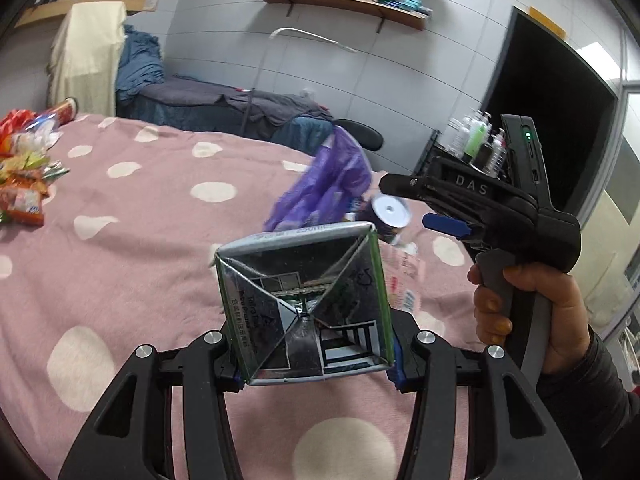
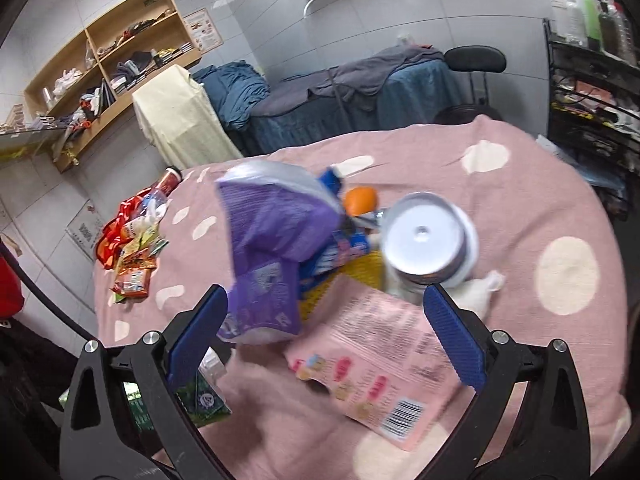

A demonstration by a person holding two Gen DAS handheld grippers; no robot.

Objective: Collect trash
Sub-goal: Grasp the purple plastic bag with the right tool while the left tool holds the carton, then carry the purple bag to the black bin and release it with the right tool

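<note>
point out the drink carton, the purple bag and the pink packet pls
drink carton (image 1: 304, 304): left wrist view, on its silver folded end face.
purple bag (image 2: 276, 232): right wrist view, on the bag's crumpled front.
pink packet (image 2: 380, 356): right wrist view, on its printed back, mid-panel.

Grey tiled wall (image 1: 400, 64), 2 wooden shelves (image 1: 344, 2), possibly a blue-covered bed (image 2: 360, 92) behind.

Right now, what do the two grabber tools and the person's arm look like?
Both tools are black plastic with silver bolts and ridged blue pads. The right tool is pistol-shaped with a grey handle, white "DAS" lettering and a small green light. The hand comes out of a dark sleeve.
</note>
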